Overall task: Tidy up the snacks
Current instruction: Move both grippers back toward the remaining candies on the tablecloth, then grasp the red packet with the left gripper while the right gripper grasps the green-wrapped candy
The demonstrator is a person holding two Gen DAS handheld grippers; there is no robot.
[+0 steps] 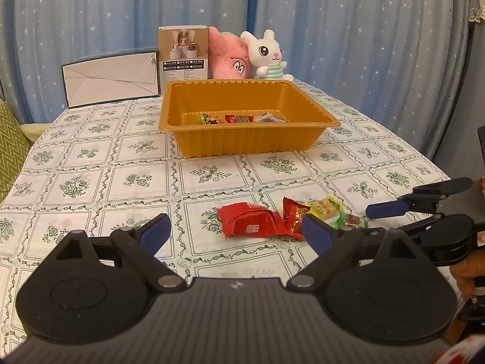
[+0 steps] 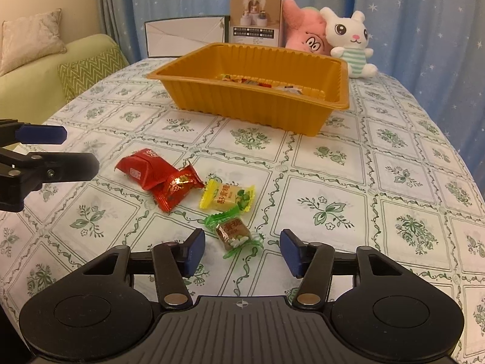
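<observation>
An orange tray [image 1: 242,142] [image 2: 242,103] stands mid-table with several wrapped snacks inside. Nearer lie a large red packet [image 1: 251,221] [image 2: 142,170], a small red candy [image 1: 294,212] [image 2: 177,188], a yellow candy [image 1: 326,207] [image 2: 227,197] and a green-wrapped brown candy [image 1: 351,220] [image 2: 235,233]. My left gripper [image 1: 236,227] is open wide, low over the cloth, with the large red packet just ahead between its fingers. My right gripper [image 2: 242,244] is open around the green-wrapped candy, and its pads stand clear of the wrapper on both sides.
Behind the tray stand a brown product box [image 1: 183,51], a pink plush [image 1: 230,57], a white rabbit plush [image 1: 268,56] and a flat white carton [image 1: 110,77]. A green sofa with cushions [image 2: 88,69] sits off the table's left. Blue starred curtains hang behind.
</observation>
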